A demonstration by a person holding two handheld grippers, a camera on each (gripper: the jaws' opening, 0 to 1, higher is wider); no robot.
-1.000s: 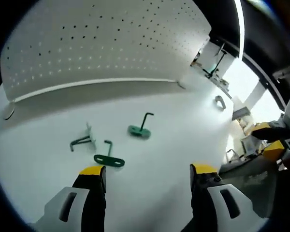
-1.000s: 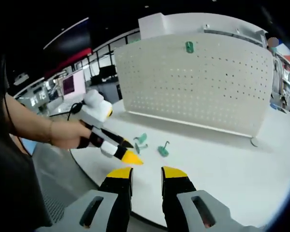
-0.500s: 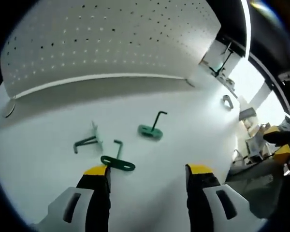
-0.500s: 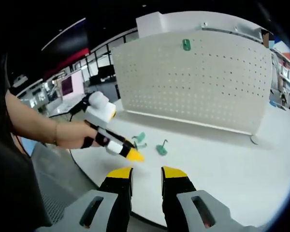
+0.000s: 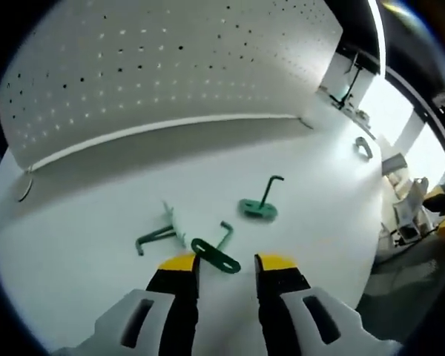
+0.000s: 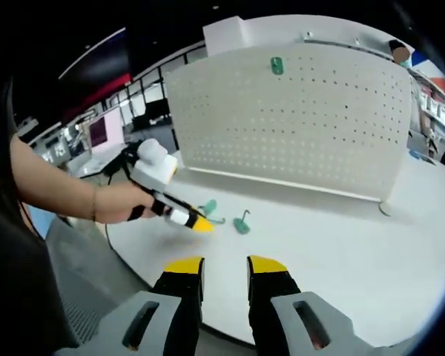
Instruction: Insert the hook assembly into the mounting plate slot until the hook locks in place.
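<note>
A green hook on an oval plate (image 5: 216,256) lies flat on the white table (image 5: 319,245), right between my left gripper's (image 5: 228,261) yellow tips. The jaws stand narrowly open around it, with a gap still showing on the right side. A second green hook (image 5: 258,208) stands on its plate just beyond, and a pale grey hook piece (image 5: 159,233) lies to the left. In the right gripper view, a hand (image 6: 119,204) holds the left gripper (image 6: 200,225) low over the green hooks (image 6: 241,222). A green mounting plate (image 6: 277,65) hangs high on the pegboard (image 6: 304,126). My right gripper (image 6: 225,265) hovers open and holds nothing.
The white pegboard (image 5: 170,67) stands upright along the table's far side, on small feet (image 5: 363,146). The table's rounded edge (image 6: 133,259) runs close below the hooks in the right gripper view. Shelving and workshop clutter (image 5: 415,200) lie beyond the table.
My left gripper has moved forward and down over the flat green hook, and its jaws have narrowed from wide open to a small gap. The right gripper's jaws have kept the same gap.
</note>
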